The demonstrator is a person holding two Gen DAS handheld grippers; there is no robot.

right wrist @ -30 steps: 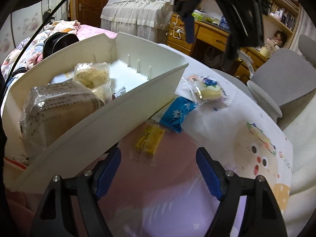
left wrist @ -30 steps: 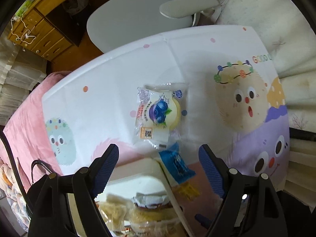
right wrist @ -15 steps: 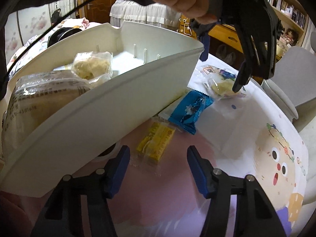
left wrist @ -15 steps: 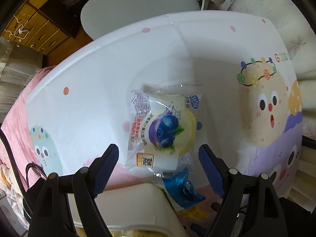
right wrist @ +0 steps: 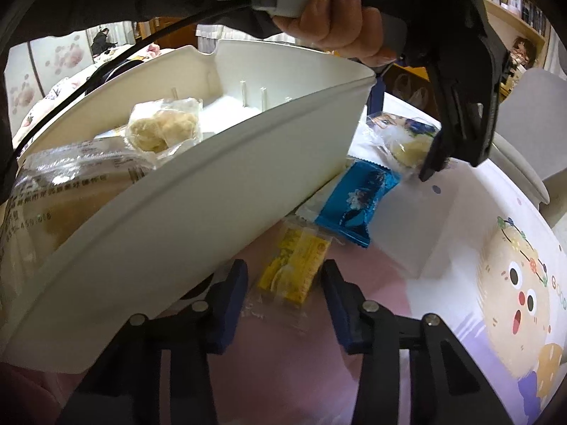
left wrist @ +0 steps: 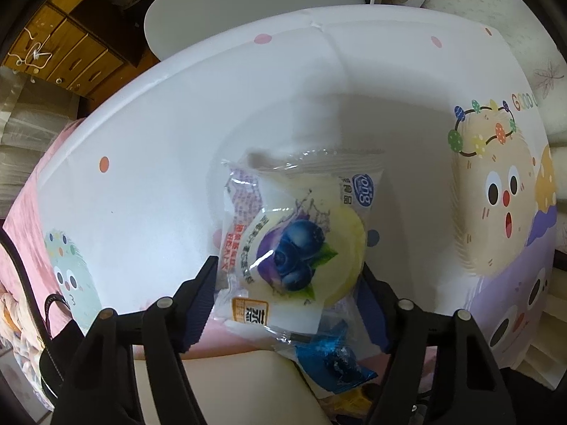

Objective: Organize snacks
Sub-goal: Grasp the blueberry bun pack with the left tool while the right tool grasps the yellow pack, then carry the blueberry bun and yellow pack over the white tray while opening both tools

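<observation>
Blue-padded left claw point(left wrist: 287, 301) has dropped around the blueberry cake point(left wrist: 301, 244), closing, seemingly touching; right claw point(right wrist: 283, 301) narrows around the yellow packet point(right wrist: 294, 269).

Table under a cartoon-print cloth point(left wrist: 177, 134): white ground, coloured dots, fuzzy monster faces, pink and lilac patches. Pale grey chair point(left wrist: 248, 10) pushed up at the far edge. Wooden drawer unit point(left wrist: 67, 53) beyond, over dark brown floor point(left wrist: 117, 67). Cream lace-patterned fabric point(left wrist: 496, 10) at upper right. From the right wrist: bookshelf point(right wrist: 514, 3) top right, white floral panels point(right wrist: 46, 67) far left. Soft indoor light, mild shadows.
</observation>
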